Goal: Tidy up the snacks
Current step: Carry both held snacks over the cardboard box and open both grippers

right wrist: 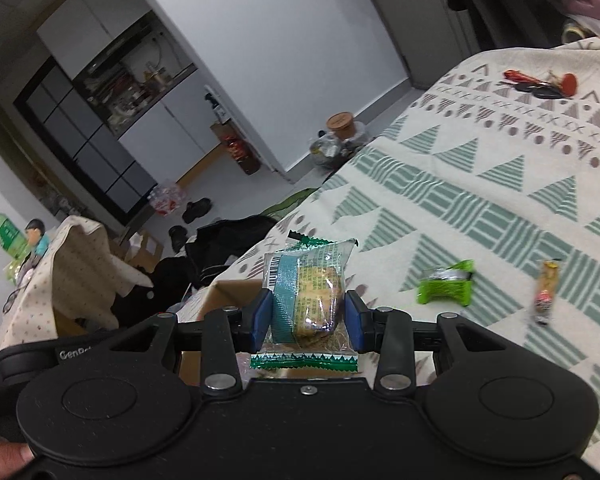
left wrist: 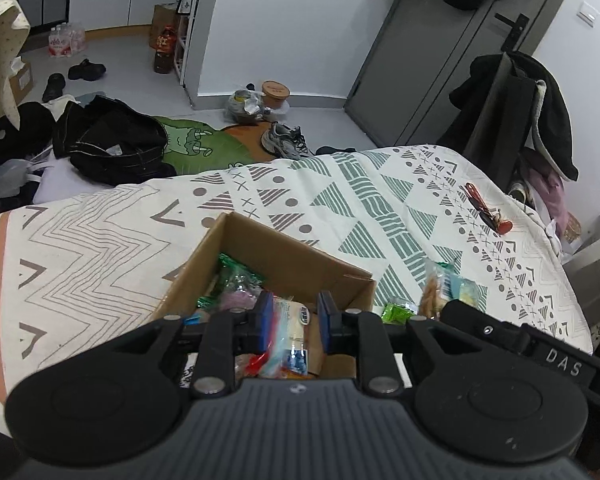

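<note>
While clamped on a clear biscuit packet [right wrist: 308,292] with green crimped ends, right gripper [right wrist: 308,318] hangs above the bed [right wrist: 480,184], blue fingers [right wrist: 262,318] pressed against both flat sides. Packet standing upright between them, long axis vertical, one crimped end poking above the fingers and the other hanging below. Cardboard box [right wrist: 224,294] just ahead and to the left of the packet, lower down, only a corner of it peeking past the left finger. So probably a short carry forward-left, then a release over the opening.

Left gripper [left wrist: 294,322] poised over the same cardboard box [left wrist: 284,256], fingers parted a moderate way, nothing between them. Directly beneath, a jumble of wrapped snacks [left wrist: 236,292] already lying inside. Likely in the way of the incoming drop unless drawn aside.

Still loose on the bed: a green packet [right wrist: 446,282] and a thin stick snack [right wrist: 544,292], both off to the right of the held packet, nearer the right gripper than the left. Red-and-black keys [right wrist: 540,82] lying well apart, near the far edge.
</note>
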`<state>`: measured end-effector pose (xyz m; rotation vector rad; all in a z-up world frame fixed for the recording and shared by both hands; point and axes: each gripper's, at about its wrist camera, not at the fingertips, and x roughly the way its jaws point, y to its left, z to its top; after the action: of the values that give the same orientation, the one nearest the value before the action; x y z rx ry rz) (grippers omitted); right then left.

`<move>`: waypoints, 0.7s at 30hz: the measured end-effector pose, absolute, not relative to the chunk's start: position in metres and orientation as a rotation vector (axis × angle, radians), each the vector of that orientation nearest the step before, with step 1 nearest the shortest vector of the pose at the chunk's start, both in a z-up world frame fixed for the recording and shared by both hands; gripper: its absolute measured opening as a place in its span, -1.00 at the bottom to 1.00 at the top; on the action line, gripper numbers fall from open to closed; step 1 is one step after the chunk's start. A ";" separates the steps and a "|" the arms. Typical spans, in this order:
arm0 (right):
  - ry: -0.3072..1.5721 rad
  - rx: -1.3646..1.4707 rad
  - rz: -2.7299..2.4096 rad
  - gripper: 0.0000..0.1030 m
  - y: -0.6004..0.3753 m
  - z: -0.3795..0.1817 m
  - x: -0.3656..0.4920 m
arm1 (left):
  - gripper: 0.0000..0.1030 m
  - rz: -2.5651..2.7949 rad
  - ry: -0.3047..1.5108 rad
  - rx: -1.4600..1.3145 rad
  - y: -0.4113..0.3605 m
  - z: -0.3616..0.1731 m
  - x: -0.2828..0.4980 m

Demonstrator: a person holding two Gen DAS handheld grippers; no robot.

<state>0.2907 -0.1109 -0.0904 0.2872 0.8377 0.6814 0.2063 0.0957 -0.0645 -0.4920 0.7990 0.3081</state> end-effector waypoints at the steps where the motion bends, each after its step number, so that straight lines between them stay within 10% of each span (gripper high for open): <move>1: 0.840 0.282 0.688 -0.26 -0.107 -0.091 0.290 | -0.59 0.310 0.802 -0.498 0.098 -0.065 0.206; 21: 0.799 0.288 0.727 -0.01 -0.077 -0.089 0.277 | 0.09 0.355 0.825 -0.500 0.127 -0.062 0.192</move>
<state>0.2770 -0.0770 -0.0892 0.2877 0.7995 0.7269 0.1916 0.1271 -0.0620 -0.5003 0.8249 0.3546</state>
